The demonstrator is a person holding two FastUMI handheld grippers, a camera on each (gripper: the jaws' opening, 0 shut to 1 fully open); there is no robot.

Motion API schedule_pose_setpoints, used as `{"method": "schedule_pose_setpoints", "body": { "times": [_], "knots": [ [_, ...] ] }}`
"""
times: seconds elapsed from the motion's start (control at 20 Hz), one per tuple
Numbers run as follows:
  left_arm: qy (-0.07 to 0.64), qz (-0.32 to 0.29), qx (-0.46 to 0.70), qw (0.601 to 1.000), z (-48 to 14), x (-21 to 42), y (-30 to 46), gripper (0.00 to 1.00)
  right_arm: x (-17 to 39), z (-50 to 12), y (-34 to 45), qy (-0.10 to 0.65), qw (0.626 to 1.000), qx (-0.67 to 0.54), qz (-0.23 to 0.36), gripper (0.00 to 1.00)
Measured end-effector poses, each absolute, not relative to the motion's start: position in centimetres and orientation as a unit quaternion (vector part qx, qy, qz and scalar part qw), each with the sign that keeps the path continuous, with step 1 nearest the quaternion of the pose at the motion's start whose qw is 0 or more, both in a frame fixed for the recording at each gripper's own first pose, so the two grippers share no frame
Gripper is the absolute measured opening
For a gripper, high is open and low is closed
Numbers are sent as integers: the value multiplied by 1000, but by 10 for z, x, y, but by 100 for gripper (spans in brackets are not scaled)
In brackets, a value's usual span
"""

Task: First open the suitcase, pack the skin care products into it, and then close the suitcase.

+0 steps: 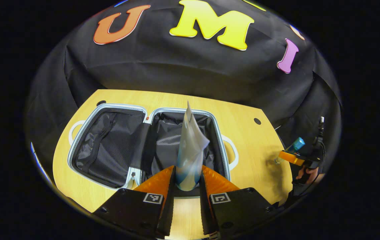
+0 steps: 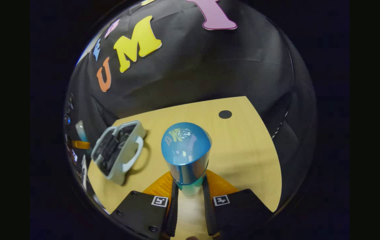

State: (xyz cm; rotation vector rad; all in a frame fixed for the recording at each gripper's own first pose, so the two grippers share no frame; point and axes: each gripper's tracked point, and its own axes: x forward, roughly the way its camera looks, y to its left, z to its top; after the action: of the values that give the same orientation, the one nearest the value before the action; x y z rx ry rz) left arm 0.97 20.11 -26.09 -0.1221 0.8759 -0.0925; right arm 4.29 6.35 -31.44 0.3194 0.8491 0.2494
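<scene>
Suitcase (image 1: 110,146) open on table (image 1: 249,140); left tool (image 1: 187,178) pinching tube (image 1: 190,150), right tool (image 2: 190,190) pinching bottle (image 2: 186,151).

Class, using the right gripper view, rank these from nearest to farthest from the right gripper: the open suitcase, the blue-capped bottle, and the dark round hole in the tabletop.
1. Blue-capped bottle: clamped between the right gripper fingers.
2. Open suitcase: on the table, off to the left in the image.
3. Dark round hole: near the table's far edge, towards the booth wall.
</scene>
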Motion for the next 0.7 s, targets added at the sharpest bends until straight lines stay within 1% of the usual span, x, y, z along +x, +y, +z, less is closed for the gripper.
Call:
{"method": "schedule_pose_setpoints", "body": {
  "times": [0.05, 0.1, 0.2, 0.25, 0.3, 0.4, 0.45, 0.5, 0.55, 0.65, 0.7],
  "knots": [
    [441, -55, -65, 893, -271, 18, 204, 38, 32, -300, 64, 416, 884, 172, 126, 33],
    [460, -68, -71, 882, -281, 26, 206, 38, 23, -288, 63, 418, 880, 189, 126, 31],
    [506, -88, -86, 854, -308, 36, 205, 38, 6, -269, 55, 423, 873, 212, 120, 32],
    [528, -96, -96, 839, -319, 39, 203, 38, -1, -262, 51, 426, 869, 222, 116, 30],
    [548, -101, -107, 824, -330, 41, 202, 37, -8, -256, 47, 427, 866, 234, 109, 32],
    [585, -106, -117, 795, -357, 44, 202, 38, -17, -246, 38, 427, 864, 251, 92, 32],
    [604, -108, -121, 781, -364, 44, 202, 38, -22, -242, 32, 426, 864, 254, 84, 29],
    [619, -105, -125, 768, -372, 44, 202, 38, -26, -240, 27, 424, 865, 257, 78, 32],
    [632, -102, -128, 758, -380, 45, 202, 38, -29, -238, 22, 424, 865, 258, 71, 32],
    [647, -94, -123, 747, -393, 48, 206, 36, -37, -235, 12, 424, 864, 264, 56, 32],
    [653, -92, -117, 743, -395, 47, 208, 29, -41, -236, 9, 424, 864, 266, 50, 32]
  ]
}}
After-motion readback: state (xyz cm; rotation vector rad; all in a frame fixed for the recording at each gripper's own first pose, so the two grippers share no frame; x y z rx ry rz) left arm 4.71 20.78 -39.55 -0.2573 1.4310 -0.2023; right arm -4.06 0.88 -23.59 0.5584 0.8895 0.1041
